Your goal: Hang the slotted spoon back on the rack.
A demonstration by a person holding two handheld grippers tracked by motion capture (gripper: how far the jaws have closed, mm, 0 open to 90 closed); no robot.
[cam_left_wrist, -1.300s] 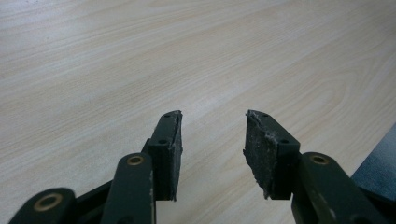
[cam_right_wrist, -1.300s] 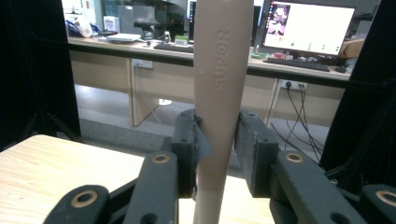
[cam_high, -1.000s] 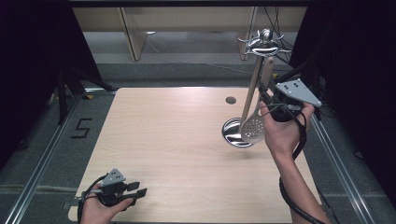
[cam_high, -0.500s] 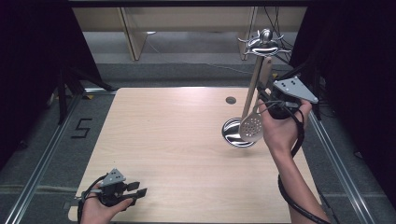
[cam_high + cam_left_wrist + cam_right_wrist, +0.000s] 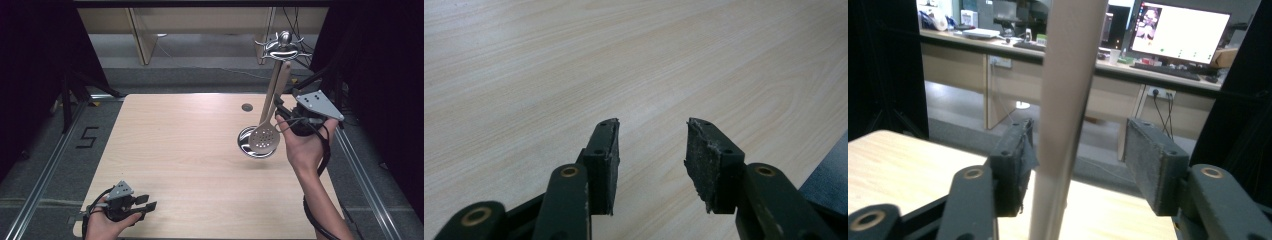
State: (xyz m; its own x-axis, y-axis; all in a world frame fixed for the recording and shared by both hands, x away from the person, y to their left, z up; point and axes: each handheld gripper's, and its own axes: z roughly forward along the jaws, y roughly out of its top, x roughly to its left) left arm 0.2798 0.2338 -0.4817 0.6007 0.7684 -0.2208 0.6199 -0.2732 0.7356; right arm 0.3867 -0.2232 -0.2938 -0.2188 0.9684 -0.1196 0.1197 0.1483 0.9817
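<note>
A slotted spoon [image 5: 264, 138] with a pale handle hangs upright from the hooked top of a metal utensil stand [image 5: 283, 49], its perforated head just over the stand's round base. My right gripper [image 5: 278, 108] reaches the handle from the right. Its jaws have just been opening, and the handle [image 5: 1066, 100] stands between them, close to the left pad and well clear of the right pad, so the right gripper [image 5: 1079, 131] is open. My left gripper [image 5: 148, 203] rests open at the table's near left corner, and in its own view the left gripper [image 5: 651, 125] has nothing between its pads.
The wooden table [image 5: 180, 150] has a small dark hole [image 5: 247, 107] near its far edge. A metal rail [image 5: 45, 170] runs along its left side. Desks and a lit monitor [image 5: 1180, 31] stand beyond the far edge.
The right gripper's jaws have spread apart around the spoon handle. The spoon stays hanging on the stand. The left hand has not moved.
</note>
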